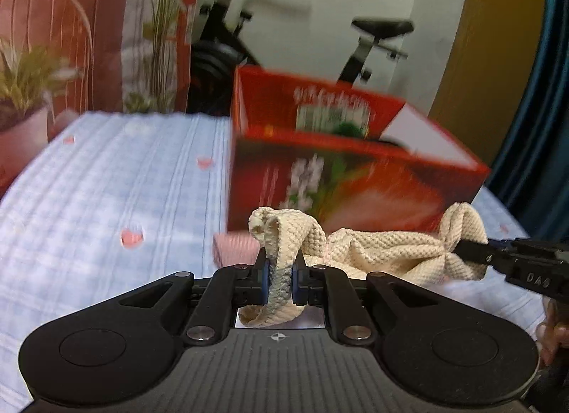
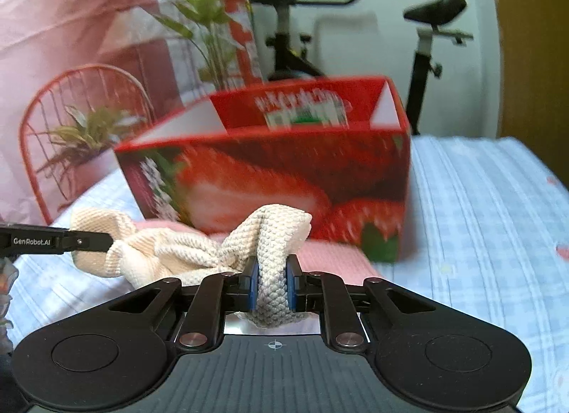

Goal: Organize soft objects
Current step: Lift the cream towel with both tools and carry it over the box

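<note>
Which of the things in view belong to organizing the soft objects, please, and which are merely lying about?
Part of the job:
- cream towel, pinched at either end by the left gripper and the right gripper
- pink cloth lying under it
- open strawberry box behind

Just lying about:
- potted plant
- exercise bike
- red wire chair

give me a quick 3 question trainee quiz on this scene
1. True or false: both grippers are shut on the cream cloth.
2. What lies under the cream cloth, in front of the red box? A) pink cloth B) green sponge C) black sock
3. What is printed on the red box's front?

Key:
1. True: left gripper and right gripper each pinch a bunched end.
2. A, pink cloth.
3. Strawberries.
</note>
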### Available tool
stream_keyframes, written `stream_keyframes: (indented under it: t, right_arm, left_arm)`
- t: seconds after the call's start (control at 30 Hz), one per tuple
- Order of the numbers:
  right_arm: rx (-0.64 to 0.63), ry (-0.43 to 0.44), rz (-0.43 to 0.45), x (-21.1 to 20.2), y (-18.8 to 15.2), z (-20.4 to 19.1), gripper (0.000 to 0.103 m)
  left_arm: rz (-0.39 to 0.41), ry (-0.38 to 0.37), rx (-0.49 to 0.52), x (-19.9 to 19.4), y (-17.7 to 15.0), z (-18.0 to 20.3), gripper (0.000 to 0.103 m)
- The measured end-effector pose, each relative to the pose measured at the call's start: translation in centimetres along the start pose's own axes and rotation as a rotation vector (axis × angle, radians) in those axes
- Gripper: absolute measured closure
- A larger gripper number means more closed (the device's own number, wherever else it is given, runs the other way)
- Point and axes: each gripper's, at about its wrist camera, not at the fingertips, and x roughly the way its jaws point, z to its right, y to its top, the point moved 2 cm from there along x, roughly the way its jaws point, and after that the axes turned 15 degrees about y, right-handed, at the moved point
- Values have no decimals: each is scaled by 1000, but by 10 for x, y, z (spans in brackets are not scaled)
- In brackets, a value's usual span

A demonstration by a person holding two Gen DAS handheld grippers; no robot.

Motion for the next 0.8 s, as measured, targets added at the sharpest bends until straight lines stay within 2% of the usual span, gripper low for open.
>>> stream_keyframes:
  t: [0.17, 0.4, 0.6, 0.8]
  right_arm:
    - [-75, 3, 65, -15, 23, -14, 89]
    - [-130, 9, 137, -25, 70, -21, 89]
    - [-185, -15, 164, -24, 112, -19, 89]
    - [-205, -53, 139, -9, 147, 1, 89]
  left_arm:
    - [101, -11, 1, -23, 33, -4, 91]
    - [190, -13, 23, -33, 75, 10, 91]
    - [197, -23, 26, -21, 99, 21, 91]
    - [144, -39, 65, 6, 121, 32, 91]
